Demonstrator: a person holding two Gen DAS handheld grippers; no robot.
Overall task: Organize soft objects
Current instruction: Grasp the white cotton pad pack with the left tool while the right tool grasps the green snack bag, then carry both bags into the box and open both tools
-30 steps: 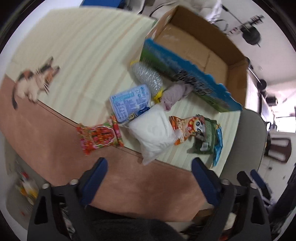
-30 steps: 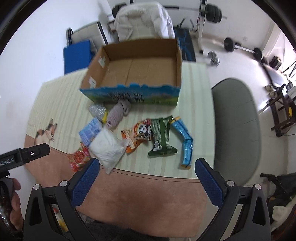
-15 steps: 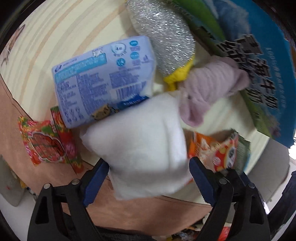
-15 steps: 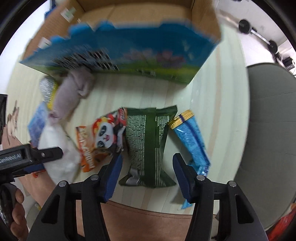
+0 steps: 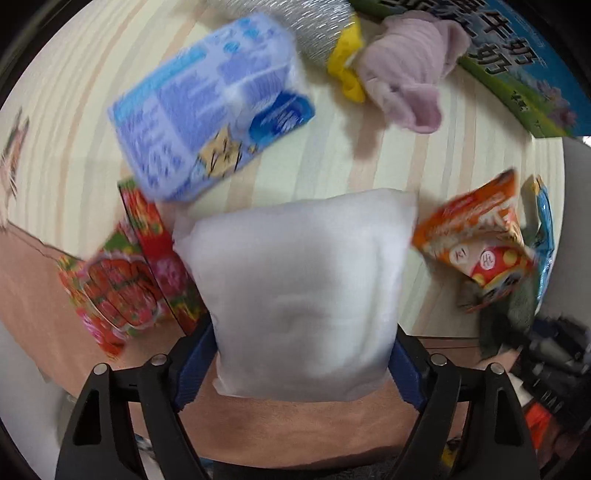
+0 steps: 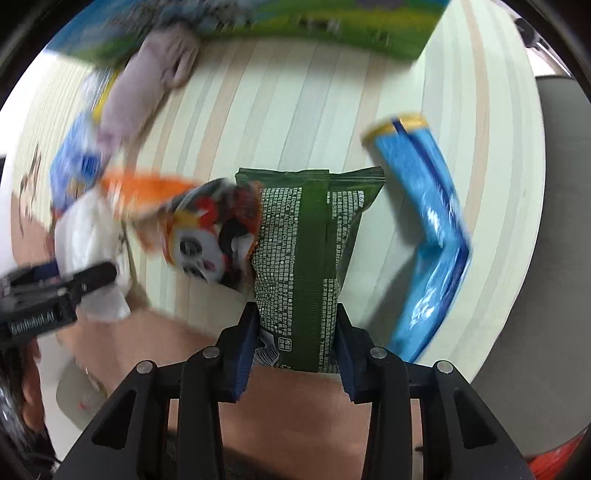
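Observation:
My left gripper (image 5: pixel 301 363) is shut on a white soft pillow pack (image 5: pixel 299 288), its blue pads pressing both lower sides. My right gripper (image 6: pixel 295 332) is shut on the lower end of a dark green snack bag (image 6: pixel 306 251). The pillow pack also shows at the left of the right wrist view (image 6: pixel 88 243), with the left gripper on it. An orange panda snack bag (image 6: pixel 207 232) touches the green bag's left edge. A blue tissue pack (image 5: pixel 207 122), a pink cloth (image 5: pixel 406 85) and a silver scrubber (image 5: pixel 317 33) lie beyond the pillow.
A cardboard box with a blue-green printed wall (image 5: pixel 517 74) stands at the back. A red snack pack (image 5: pixel 125 280) lies left of the pillow. A bent blue snack bag (image 6: pixel 424 229) lies right of the green bag. A striped cloth (image 6: pixel 295 110) covers the table.
Both grippers moved in low over the table and closed: the left onto the white pillow pack, the right onto the green bag.

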